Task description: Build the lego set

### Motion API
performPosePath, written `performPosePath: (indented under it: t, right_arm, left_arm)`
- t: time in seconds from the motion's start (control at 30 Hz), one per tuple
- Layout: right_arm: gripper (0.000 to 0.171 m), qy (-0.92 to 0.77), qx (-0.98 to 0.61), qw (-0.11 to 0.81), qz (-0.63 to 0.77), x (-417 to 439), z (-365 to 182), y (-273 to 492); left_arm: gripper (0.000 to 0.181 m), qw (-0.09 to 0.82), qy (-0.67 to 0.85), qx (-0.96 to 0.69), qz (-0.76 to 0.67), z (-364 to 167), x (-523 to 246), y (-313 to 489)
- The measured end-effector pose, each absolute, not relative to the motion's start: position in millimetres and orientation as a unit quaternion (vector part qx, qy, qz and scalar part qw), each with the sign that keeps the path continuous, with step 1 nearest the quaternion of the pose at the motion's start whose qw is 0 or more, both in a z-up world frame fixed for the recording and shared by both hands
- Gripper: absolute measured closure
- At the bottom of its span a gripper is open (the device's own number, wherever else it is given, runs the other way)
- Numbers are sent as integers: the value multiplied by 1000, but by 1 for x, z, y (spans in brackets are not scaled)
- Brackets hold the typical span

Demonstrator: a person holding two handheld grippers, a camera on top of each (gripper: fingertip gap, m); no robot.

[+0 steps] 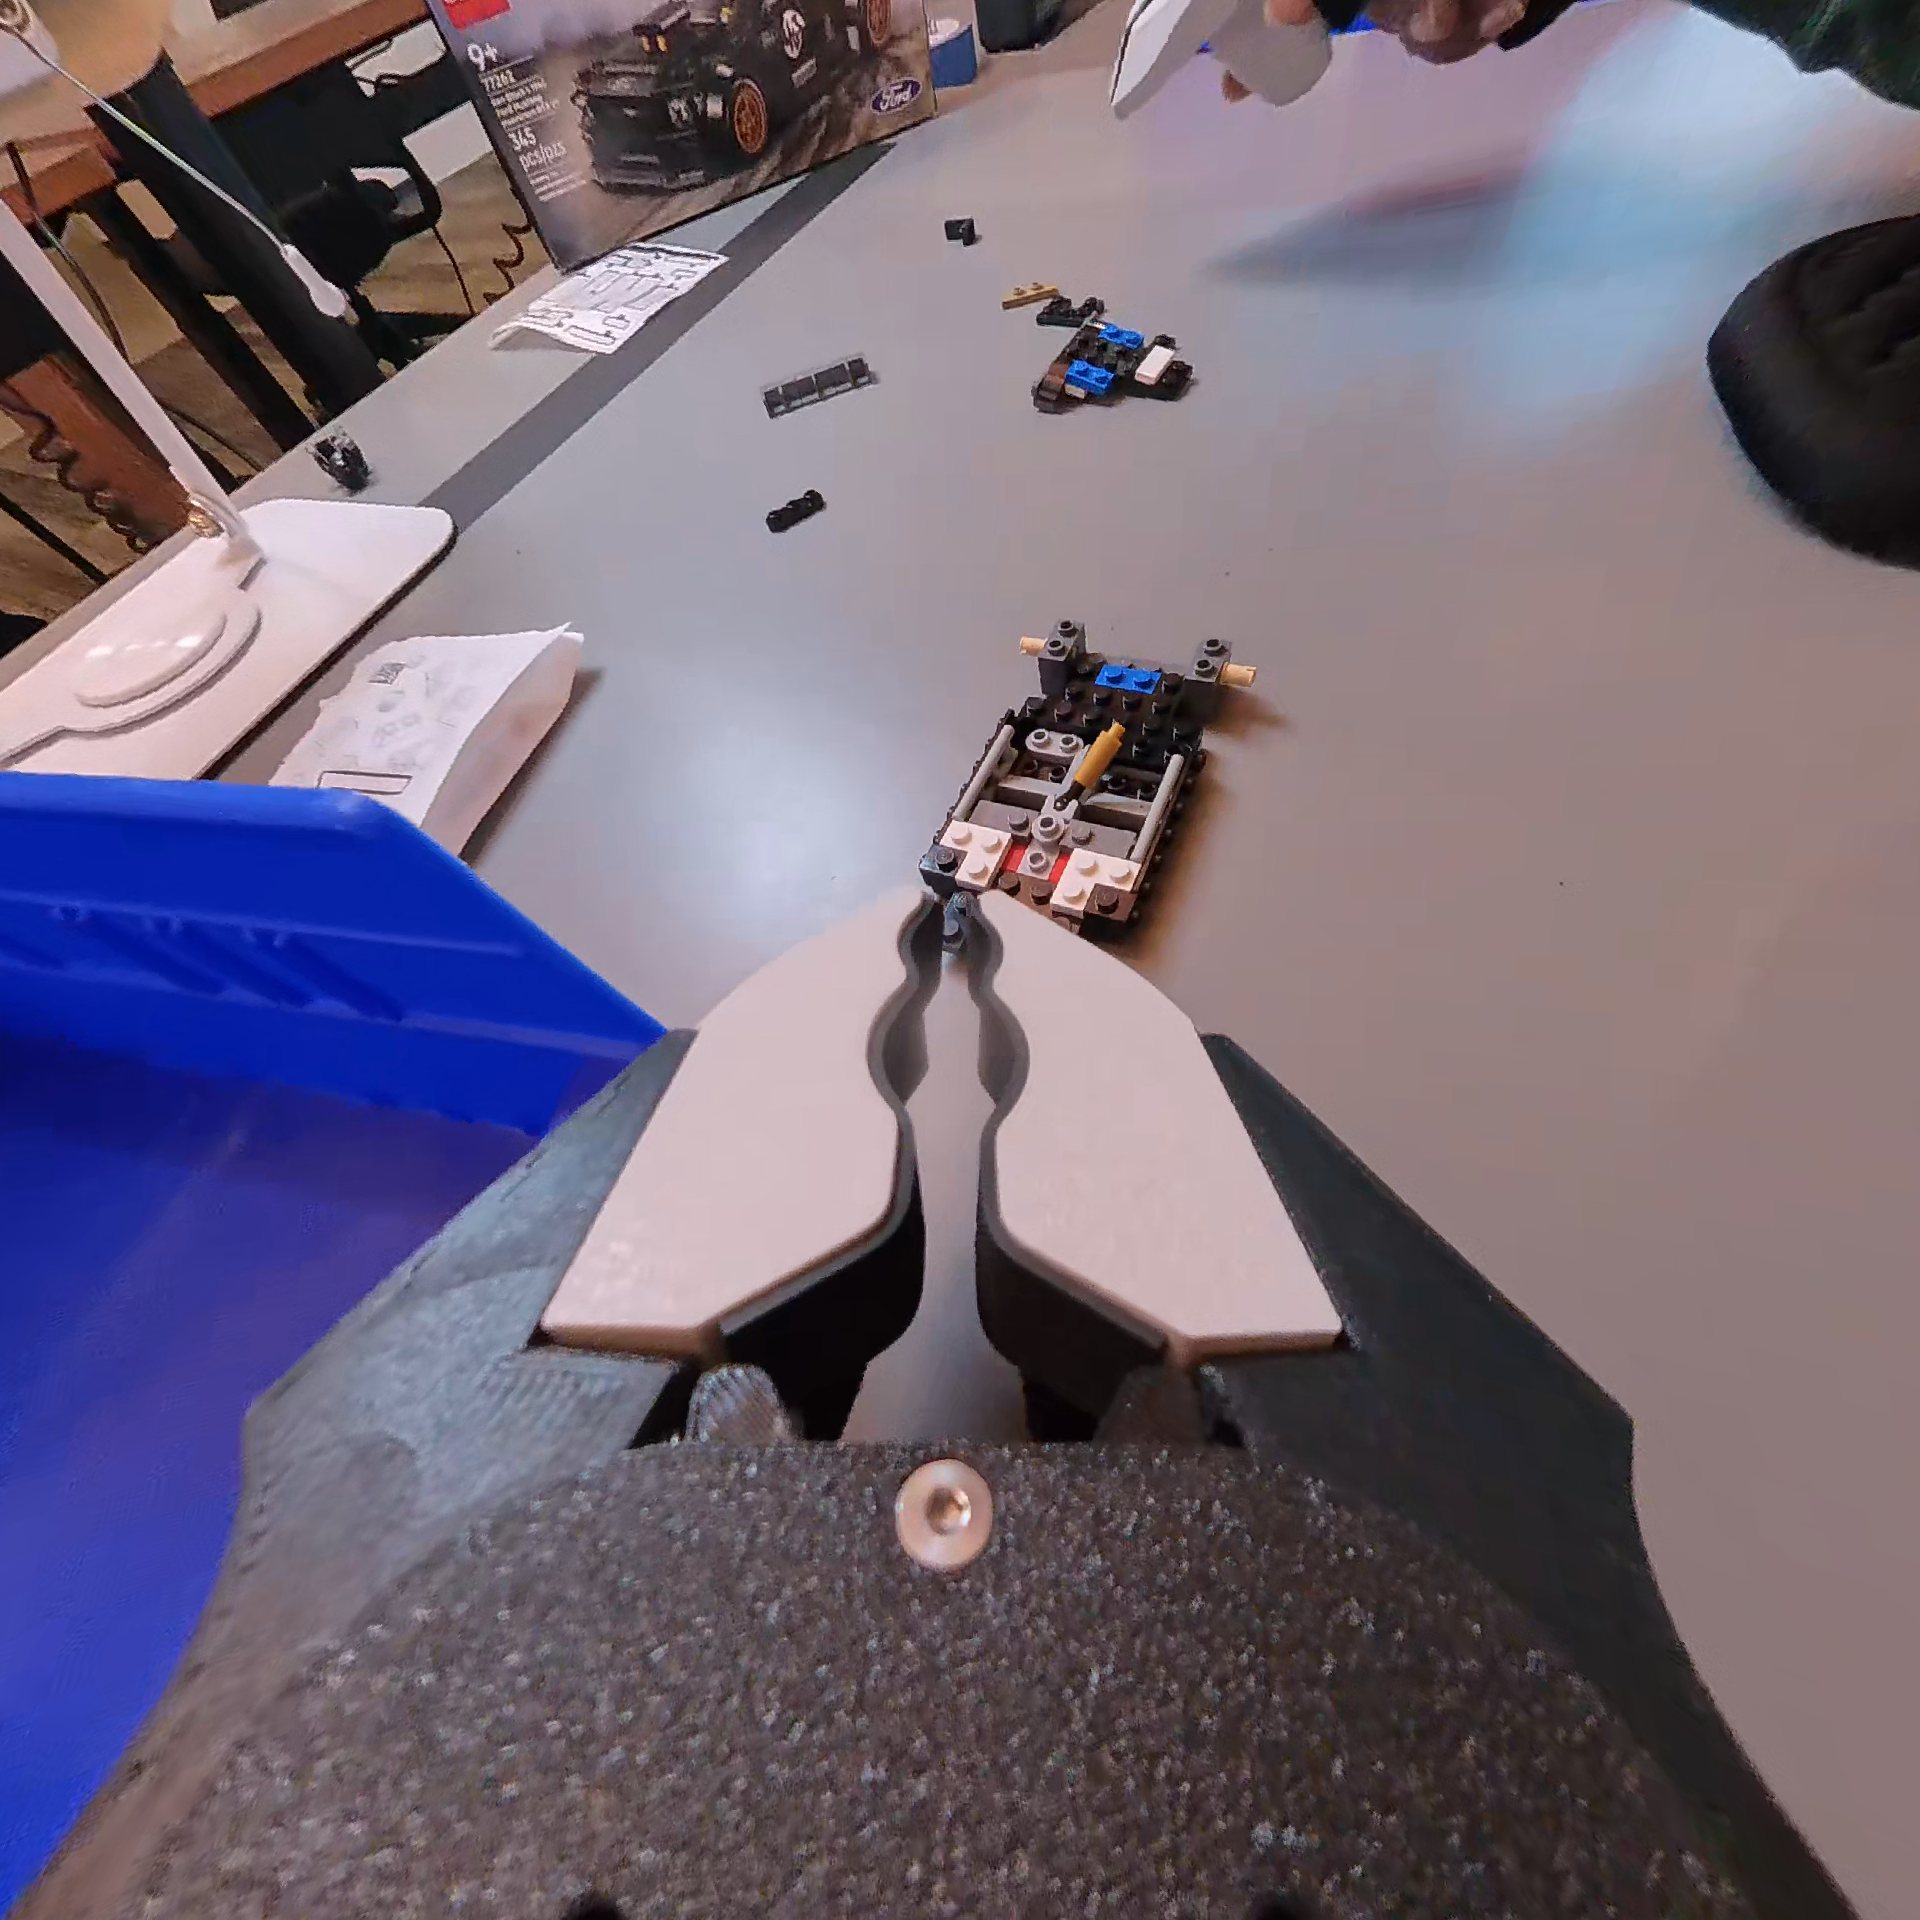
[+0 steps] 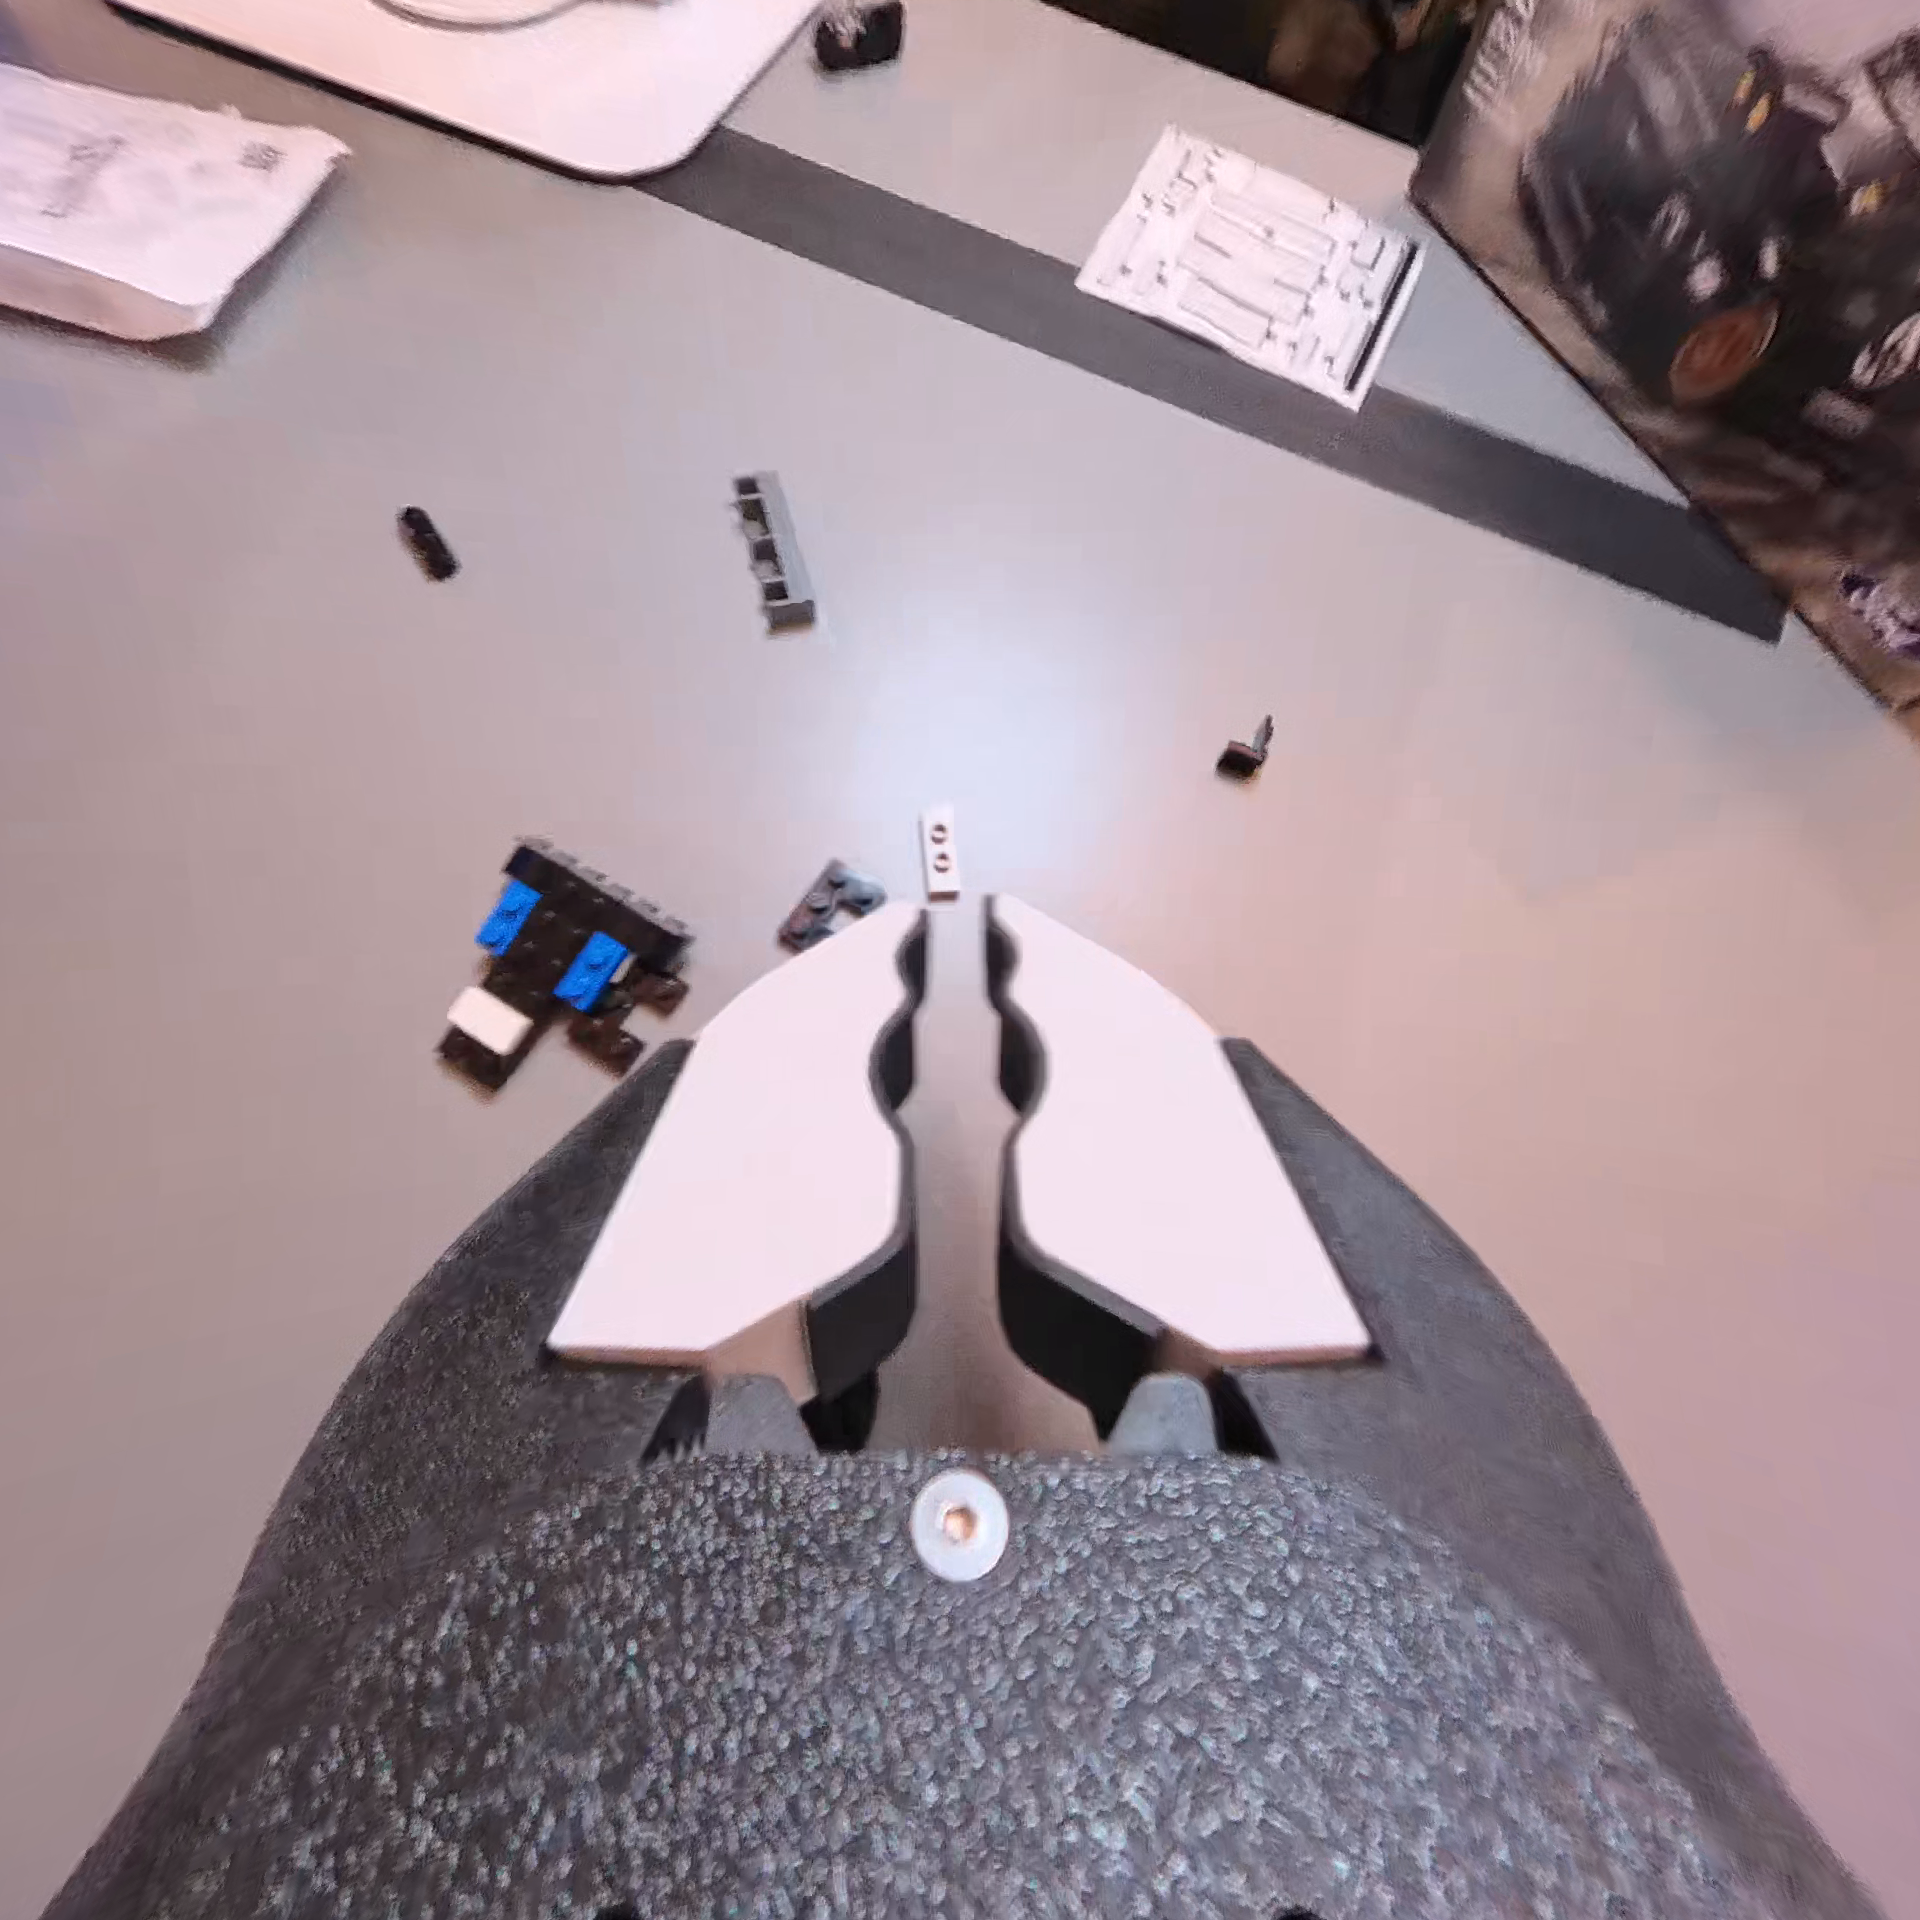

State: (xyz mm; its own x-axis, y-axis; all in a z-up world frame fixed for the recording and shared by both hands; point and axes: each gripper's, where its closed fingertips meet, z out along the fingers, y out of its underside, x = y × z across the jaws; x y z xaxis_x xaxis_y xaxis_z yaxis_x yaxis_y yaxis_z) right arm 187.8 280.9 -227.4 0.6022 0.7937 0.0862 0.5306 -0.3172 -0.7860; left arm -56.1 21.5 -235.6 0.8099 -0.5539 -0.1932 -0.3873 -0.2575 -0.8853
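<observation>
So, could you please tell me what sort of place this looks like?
Probably an office or workroom: a long grey table with a brick-kit box, a lamp base, and other desks with cables behind.

The left gripper (image 1: pixel 958 920) reaches forward low over the table, its two pale fingers (image 1: pixel 790 1122) drawn nearly together, tips pinching a small dark piece (image 1: pixel 956 923). The right gripper (image 2: pixel 956 902) hangs above the table's middle, tilted downward, its fingers (image 2: pixel 1132 1132) parted by a narrow gap with nothing between them. In the left wrist view it shows blurred toward the table's far right corner, a hand (image 1: pixel 1382 21) gripping it.
</observation>
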Motion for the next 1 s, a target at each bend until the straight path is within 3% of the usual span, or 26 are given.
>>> performPosePath:
  t: [0.1,0.33,0.4,0.5,0.7,1.0]
  right_arm:
    - [144,-416,-813,363,185,179,-248,288]
    - [152,-461,-823,297,149,165,-278,303]
    - [163,-472,-817,294,152,160,-278,302]
    - [164,-512,-792,310,121,156,-275,305]
    - [164,-596,-578,513,219,56,-159,222]
    - [164,-566,-494,485,447,-73,-40,132]
  left_arm:
    - [178,528,305,-789,-77,-238,-54,21]
    - [178,528,314,-786,-70,-239,-54,20]
    - [179,527,316,-786,-68,-239,-54,20]
    - [179,528,319,-784,-68,-238,-53,19]
    - [178,542,309,-778,-73,-232,-53,21]
    - [179,542,311,-777,-76,-232,-51,20]
